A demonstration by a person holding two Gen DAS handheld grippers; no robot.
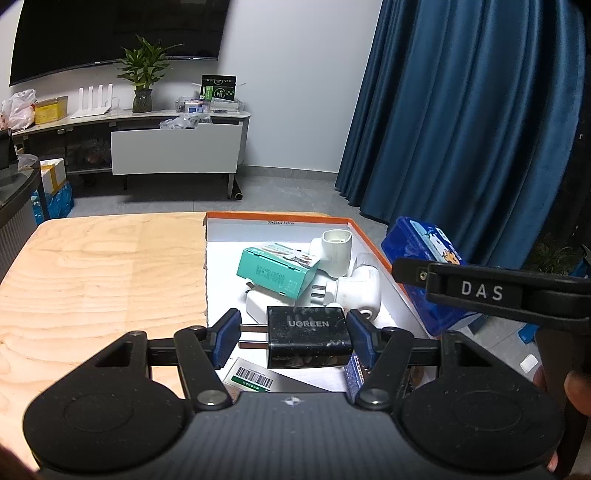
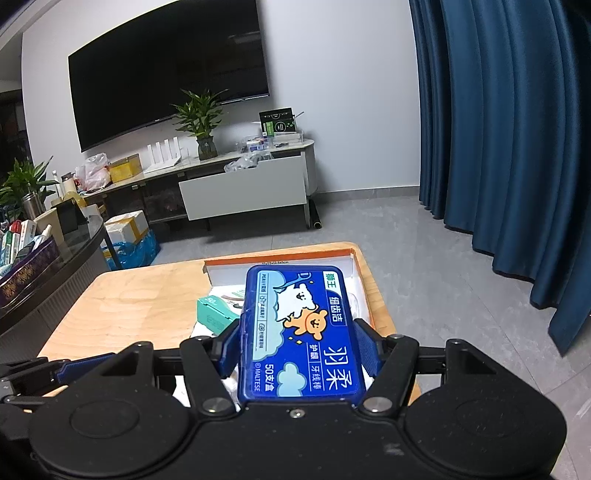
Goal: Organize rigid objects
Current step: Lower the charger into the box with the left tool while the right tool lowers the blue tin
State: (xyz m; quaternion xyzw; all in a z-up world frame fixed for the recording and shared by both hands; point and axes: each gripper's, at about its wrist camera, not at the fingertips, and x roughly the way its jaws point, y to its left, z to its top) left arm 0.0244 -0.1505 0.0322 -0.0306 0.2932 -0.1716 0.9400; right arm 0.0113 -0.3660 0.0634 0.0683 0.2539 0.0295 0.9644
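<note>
Each camera sits just behind its own gripper, looking forward and slightly downward along the fingers. The left view is close over the orange-rimmed box (image 1: 373, 240) on the wooden table (image 1: 103, 266); the right view looks from higher and farther right. Both share box, table, television (image 1: 110, 29) and blue curtain (image 1: 461, 129).

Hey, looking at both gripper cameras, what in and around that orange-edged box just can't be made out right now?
- Barcode-labelled item, left wrist view: mostly hidden behind the left gripper and its black charger.
- White plug adapters: hidden in the right wrist view by the blue floss box in the right gripper.
- Teal carton: its print is too small to read.
- Orange-edged box: near edge cut off by the grippers.
</note>
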